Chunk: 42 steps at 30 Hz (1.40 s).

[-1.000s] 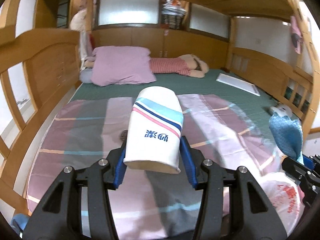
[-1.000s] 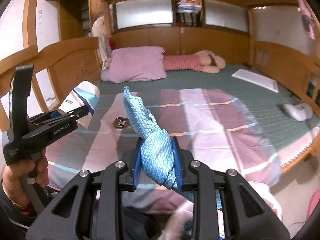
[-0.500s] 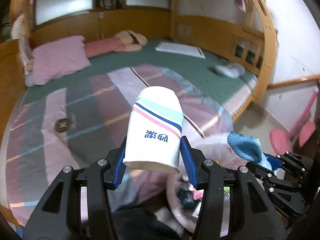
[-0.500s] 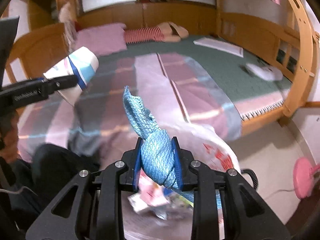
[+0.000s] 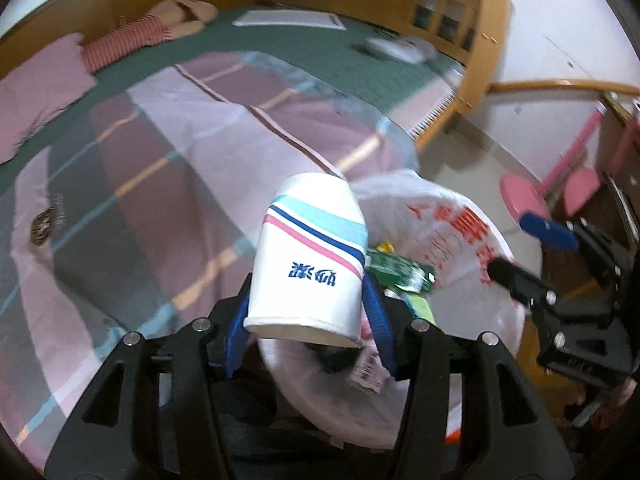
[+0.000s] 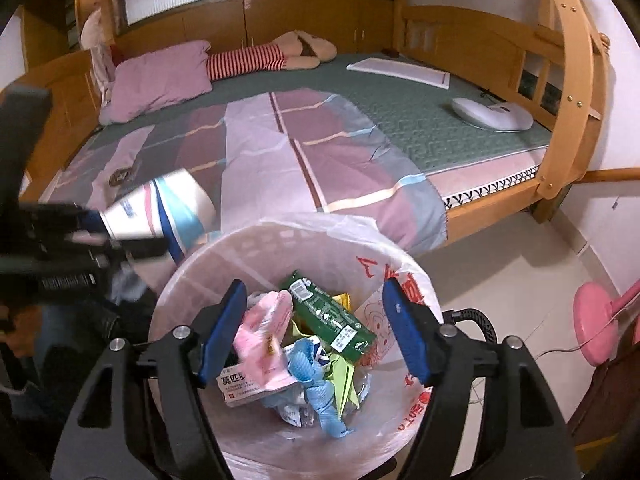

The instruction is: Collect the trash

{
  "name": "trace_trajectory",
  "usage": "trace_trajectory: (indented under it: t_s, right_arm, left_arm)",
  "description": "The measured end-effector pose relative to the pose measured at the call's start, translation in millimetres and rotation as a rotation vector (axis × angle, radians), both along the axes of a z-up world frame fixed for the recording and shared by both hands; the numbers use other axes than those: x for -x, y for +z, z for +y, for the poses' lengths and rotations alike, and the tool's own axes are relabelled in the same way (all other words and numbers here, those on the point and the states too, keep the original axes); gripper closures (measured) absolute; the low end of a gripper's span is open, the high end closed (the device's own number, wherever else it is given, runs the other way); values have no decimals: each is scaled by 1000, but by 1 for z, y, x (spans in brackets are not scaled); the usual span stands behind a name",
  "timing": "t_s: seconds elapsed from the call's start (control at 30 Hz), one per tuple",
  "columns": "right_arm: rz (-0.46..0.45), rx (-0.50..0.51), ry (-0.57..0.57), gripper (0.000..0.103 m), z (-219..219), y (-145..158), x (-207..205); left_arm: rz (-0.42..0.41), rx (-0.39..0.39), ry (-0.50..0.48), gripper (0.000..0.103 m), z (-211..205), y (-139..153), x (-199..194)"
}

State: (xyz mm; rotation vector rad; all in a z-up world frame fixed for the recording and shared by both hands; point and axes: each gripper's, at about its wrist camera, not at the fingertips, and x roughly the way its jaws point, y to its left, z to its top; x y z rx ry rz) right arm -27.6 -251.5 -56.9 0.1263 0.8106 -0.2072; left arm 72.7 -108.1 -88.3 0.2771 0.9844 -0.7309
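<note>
My right tool [image 6: 314, 336] is apart above the bin [image 6: 404, 276], so I should bring my left tool [image 5: 306, 320], clamped on the cup [image 5: 310, 264], over its middle before releasing.

Beyond the fingers spreads a bed [image 6: 420, 128] under a striped blanket [image 6: 280, 160]. Far ahead to the left lies a pink pillow [image 6: 160, 80], a striped plush toy [image 6: 256, 60] beside it. A pink stand [image 6: 596, 320] sits on the floor to the right.
</note>
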Motion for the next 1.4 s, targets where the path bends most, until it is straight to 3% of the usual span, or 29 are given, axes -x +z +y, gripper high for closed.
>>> trace_trajectory:
  t_s: [0.1,0.23,0.43,0.53,0.67,0.87,1.1,1.4]
  right_arm:
    - [-21,15,-19,34,-4,2,4]
    - [-35,9,-37,33,-11,4,9]
    - [-49,-11,-43,33,-13,6,11]
    - [-58,-19,-31,33,-10,9,11]
    - [-99,-12,13,30,2,18,12]
    - [-184,36,111,20,38,40,14]
    - [-194,28,159,8,63,49,13]
    - [-209,35,157,4,74,52,15]
  left_arm:
    - [63,2,-52,46,-9,-13,3]
    - [139,-11,-80,33,-16,-33,3]
    - [151,-1,-17,20,-6,-34,-4]
    - [59,-31,63,19,8,-20,-4]
    - [-142,-61,230,15,36,14,5]
    - [-400,-49,467,8,78,57,32]
    - [-479,-16,581,4,107,74,51]
    - [-452,1,624,4,119,71,58]
